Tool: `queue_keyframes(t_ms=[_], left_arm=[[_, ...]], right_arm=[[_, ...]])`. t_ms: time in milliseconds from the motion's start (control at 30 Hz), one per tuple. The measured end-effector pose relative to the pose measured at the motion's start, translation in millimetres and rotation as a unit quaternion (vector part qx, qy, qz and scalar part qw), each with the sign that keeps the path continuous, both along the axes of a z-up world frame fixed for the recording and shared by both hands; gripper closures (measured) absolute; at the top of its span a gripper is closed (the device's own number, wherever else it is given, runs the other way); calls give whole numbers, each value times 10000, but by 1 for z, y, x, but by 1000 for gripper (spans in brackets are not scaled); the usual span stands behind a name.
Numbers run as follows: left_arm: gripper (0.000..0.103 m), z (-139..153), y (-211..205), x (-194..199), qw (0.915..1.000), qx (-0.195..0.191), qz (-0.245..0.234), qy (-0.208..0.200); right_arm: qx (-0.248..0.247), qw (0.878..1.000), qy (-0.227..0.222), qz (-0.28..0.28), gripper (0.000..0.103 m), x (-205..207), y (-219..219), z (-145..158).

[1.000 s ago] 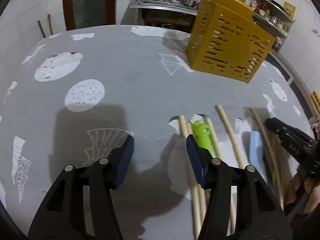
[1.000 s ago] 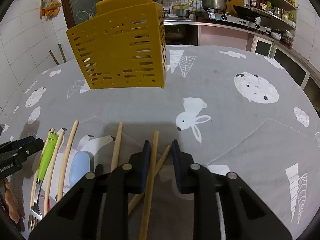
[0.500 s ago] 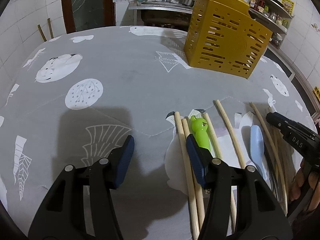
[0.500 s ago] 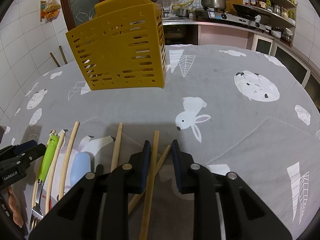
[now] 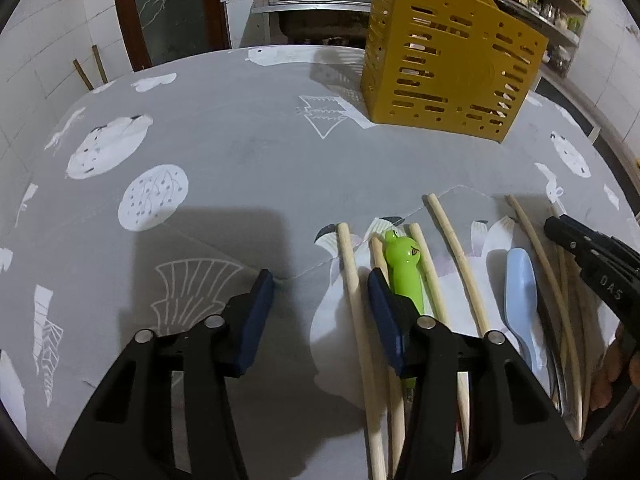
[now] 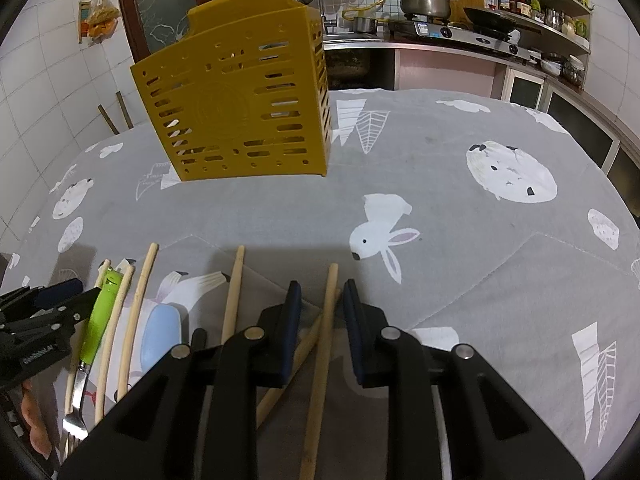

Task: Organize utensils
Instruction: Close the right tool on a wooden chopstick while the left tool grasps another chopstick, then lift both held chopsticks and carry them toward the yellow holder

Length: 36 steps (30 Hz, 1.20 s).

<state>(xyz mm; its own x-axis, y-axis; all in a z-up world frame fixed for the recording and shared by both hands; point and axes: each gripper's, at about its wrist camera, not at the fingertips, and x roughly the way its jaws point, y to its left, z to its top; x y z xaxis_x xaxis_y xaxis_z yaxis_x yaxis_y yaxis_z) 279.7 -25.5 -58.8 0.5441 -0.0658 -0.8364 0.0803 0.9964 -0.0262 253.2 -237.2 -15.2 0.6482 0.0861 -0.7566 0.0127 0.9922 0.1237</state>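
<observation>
Item: tabletop (image 5: 248, 160) under a grey printed cloth, utensils laid out for sorting.

Holder: yellow slotted caddy (image 6: 236, 108), upright at the far side of the tabletop, well apart from the utensils. Its interior cannot be seen, so its compartments and contents are unknown.

Utensils, all lying flat along the near edge:
- fork with a green frog handle (image 5: 404, 268), tines visible only in the right wrist view
- pale blue spoon (image 5: 520, 292)
- several wooden chopsticks (image 5: 452, 240), roughly parallel; two cross under the right gripper

Left gripper (image 5: 320, 292): fingers have just been closing and stand moderately wide. One chopstick (image 5: 352, 280) lies between them, close to the right finger, not pinched. The green handle sits just outside that finger.

Right gripper (image 6: 320, 300): fingers narrow, straddling one chopstick (image 6: 326, 320). Whether the pads press on it cannot be told; a slim gap seems to show on each side.

Step in hand, as judged: picking the first utensils; nothing appears lifted yet. The next move calls for closing firmly on a single stick without catching its neighbours, then carrying it to the caddy and dropping it in end-first.

Hard to make out: near ends of the chopsticks are cut off behind the gripper bodies; a dark utensil beside the blue spoon is unclear.
</observation>
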Motion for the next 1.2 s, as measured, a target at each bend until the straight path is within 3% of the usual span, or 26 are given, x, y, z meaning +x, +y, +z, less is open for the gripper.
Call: queue_keyframes(t_ms=[200, 433, 667, 1000, 1200], left_arm=[[70, 2, 0, 8, 9999, -37, 30, 138], [79, 2, -12, 20, 9995, 101, -33, 293], [97, 2, -15, 21, 9994, -18, -16, 346], [98, 11, -7, 11, 9997, -215, 139, 26], [98, 40, 2, -13, 9975, -239, 189, -635]], right_arm=[[127, 9997, 136, -137, 80, -1, -8, 4], [67, 9986, 427, -289, 90, 7, -7, 4], [65, 9982, 452, -388, 95, 9, -2, 5], [368, 9983, -97, -436, 96, -10, -11, 24], [446, 9961, -622, -442, 96, -27, -14, 45]])
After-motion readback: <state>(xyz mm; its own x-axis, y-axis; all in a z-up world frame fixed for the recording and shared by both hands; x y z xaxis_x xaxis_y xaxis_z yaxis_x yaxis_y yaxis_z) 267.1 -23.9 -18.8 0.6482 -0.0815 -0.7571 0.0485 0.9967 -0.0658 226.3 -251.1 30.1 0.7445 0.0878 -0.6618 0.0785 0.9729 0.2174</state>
